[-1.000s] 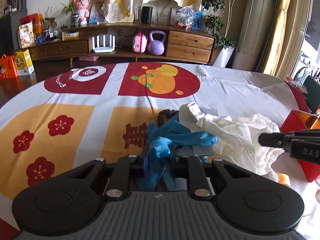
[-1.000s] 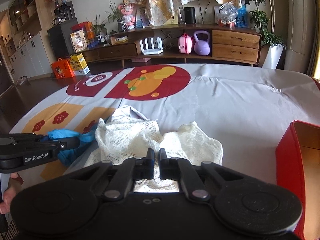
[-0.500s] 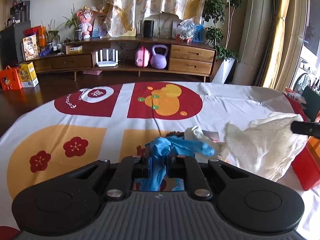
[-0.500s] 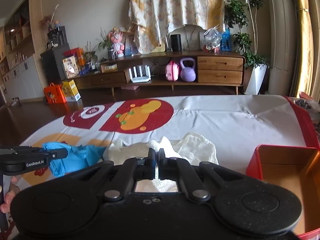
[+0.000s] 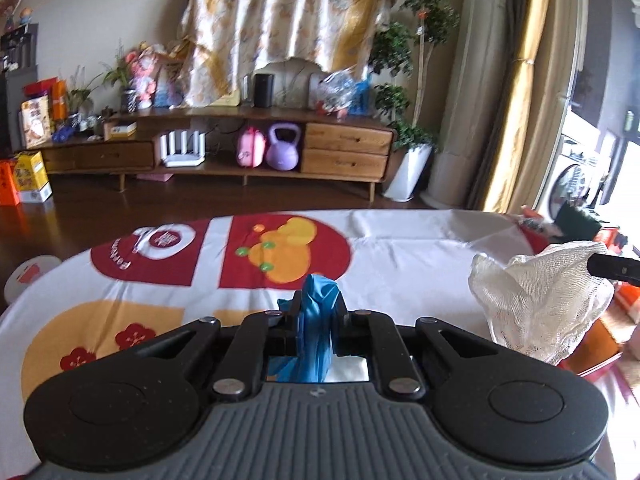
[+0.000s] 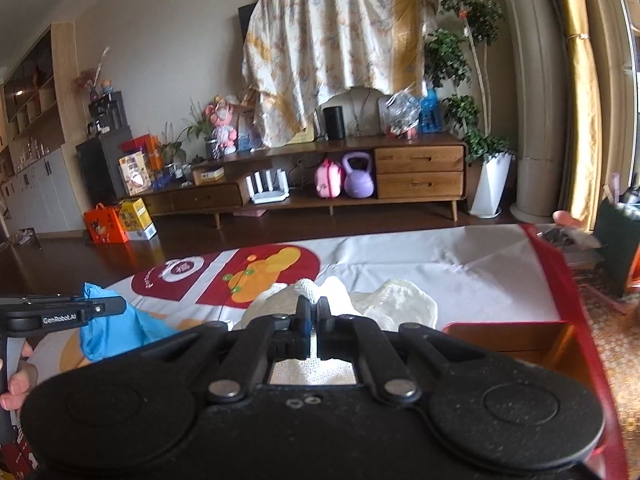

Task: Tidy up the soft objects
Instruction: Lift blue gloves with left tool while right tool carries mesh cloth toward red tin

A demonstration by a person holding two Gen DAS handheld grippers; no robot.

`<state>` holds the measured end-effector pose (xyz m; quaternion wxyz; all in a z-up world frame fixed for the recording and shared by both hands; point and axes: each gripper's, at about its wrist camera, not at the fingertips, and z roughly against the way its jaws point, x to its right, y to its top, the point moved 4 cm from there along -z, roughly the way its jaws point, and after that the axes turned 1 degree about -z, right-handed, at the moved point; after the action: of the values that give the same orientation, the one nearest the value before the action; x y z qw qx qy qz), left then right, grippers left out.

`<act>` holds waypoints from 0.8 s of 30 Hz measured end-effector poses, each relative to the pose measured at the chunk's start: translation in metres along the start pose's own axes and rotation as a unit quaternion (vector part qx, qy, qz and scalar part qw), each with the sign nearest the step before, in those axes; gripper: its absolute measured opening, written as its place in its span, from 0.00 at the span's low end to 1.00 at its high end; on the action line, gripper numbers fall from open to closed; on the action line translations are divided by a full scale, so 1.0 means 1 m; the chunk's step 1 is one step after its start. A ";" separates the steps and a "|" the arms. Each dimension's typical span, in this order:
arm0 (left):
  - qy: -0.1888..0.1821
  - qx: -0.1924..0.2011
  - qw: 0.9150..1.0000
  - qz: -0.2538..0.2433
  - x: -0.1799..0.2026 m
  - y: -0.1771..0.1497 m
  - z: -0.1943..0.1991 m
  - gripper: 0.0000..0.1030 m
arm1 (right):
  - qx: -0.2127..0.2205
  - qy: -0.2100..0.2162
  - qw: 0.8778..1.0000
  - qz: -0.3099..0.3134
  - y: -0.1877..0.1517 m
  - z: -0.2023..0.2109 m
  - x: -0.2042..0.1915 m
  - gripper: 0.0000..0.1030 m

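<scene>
Left hand-held gripper point(image 5: 318, 308) clamped on blue cloth point(image 5: 318, 320), pinched near one bunched end so the rest hangs below the fingers, clear of the surface point(image 5: 400, 248). From the right wrist view the same blue cloth point(image 6: 112, 328) droops under the left hand-held gripper point(image 6: 120, 306) at far left. Right hand-held gripper point(image 6: 314, 312) is pressed together on white mesh cloth point(image 6: 312, 290); a bunched tuft pokes up between the fingers, and more of it spreads on or just over the surface point(image 6: 420, 268) ahead, can't tell which. From the left view the mesh cloth point(image 5: 540, 300) hangs in a loose bundle off the right hand-held gripper point(image 5: 592, 266).

Both soft items look lifted, one per hand, likely so they travel together. Red box point(image 6: 508, 340) with an open top sits just right of the right gripper, near the surface edge, probably the drop target. Mesh is nearer the box, so it would likely go first. Top pinch lets the cloth dangle and drop in easily. Risk: trailing mesh could snag the box rim; the blue cloth could slip.
</scene>
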<state>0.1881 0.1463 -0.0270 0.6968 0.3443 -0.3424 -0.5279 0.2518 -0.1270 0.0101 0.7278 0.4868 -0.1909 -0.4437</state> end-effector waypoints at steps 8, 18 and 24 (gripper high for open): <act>-0.044 0.012 0.999 -0.014 0.035 0.020 0.020 0.11 | 0.024 -0.027 0.999 -0.012 0.008 0.033 0.031 0.02; -0.104 0.016 0.994 -0.039 0.103 0.038 0.022 0.12 | 0.029 -0.068 0.997 -0.034 -0.004 0.055 0.077 0.02; -0.141 0.010 0.988 -0.064 0.160 0.043 0.009 0.12 | 0.025 -0.089 0.994 -0.050 -0.014 0.062 0.108 0.02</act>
<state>0.2356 -0.0016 0.0317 0.6027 0.2948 -0.4194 -0.6115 0.2590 -0.2517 0.0097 0.6724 0.4727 -0.2413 -0.5159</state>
